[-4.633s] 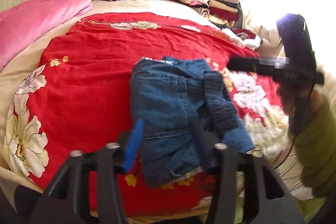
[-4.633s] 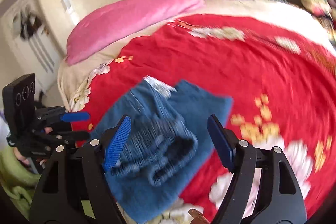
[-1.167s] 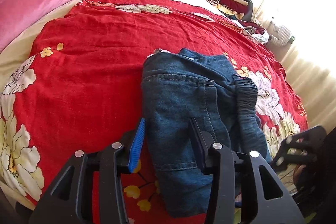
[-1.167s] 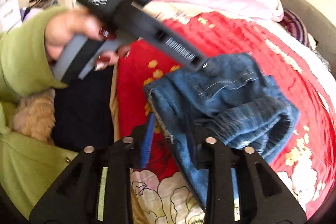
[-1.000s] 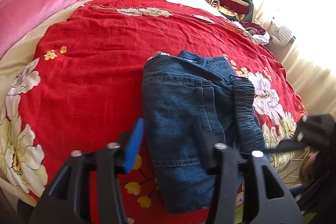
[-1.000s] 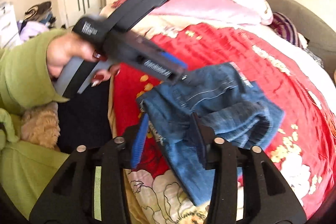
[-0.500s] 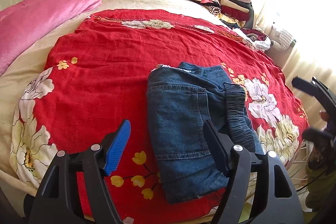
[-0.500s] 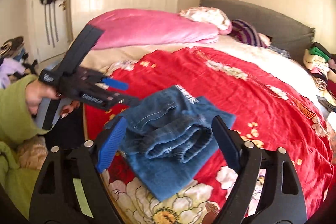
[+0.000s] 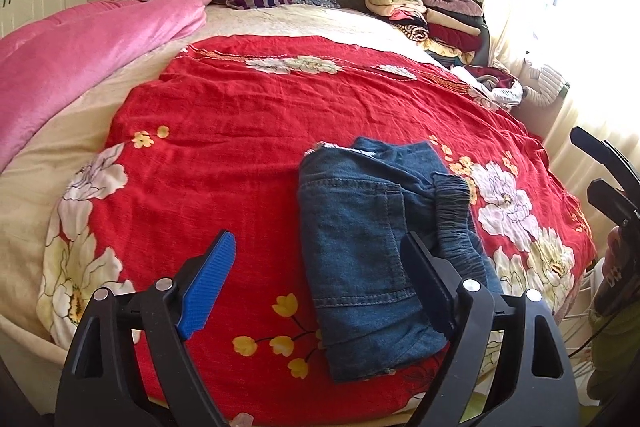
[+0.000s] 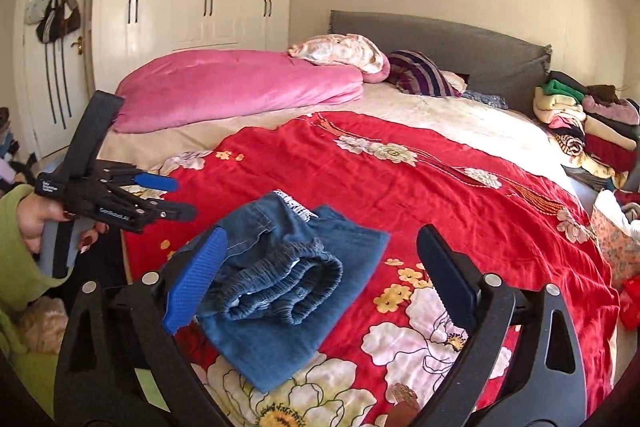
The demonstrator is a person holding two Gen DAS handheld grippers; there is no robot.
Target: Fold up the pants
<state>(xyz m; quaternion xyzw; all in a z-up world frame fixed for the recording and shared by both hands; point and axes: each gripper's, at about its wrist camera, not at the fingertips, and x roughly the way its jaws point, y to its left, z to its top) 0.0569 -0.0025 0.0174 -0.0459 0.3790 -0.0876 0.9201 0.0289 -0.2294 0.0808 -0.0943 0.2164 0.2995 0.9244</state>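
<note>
both tools have been lifted clear: left tool [image 9: 316, 277] and right tool [image 10: 320, 267] are opening, nothing between them. folded pants [image 9: 376, 247] lie released at lower centre on the bed [image 9: 240, 115], apparently finished.

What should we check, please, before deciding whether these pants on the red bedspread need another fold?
1. Left hand-held gripper free of cloth: ok, its jaws are opening with nothing between them.
2. Right hand-held gripper free of cloth: ok, jaws opening, pants below and beyond, not pinched.
3. Pants lying folded on the bedspread: ok, a compact bundle.
4. Fold tidy: not ok, the elastic waistband bulges on top.
5. Pants fully on the bed: ok, though near its edge.
6. Underside layers flat: cannot tell.
</note>
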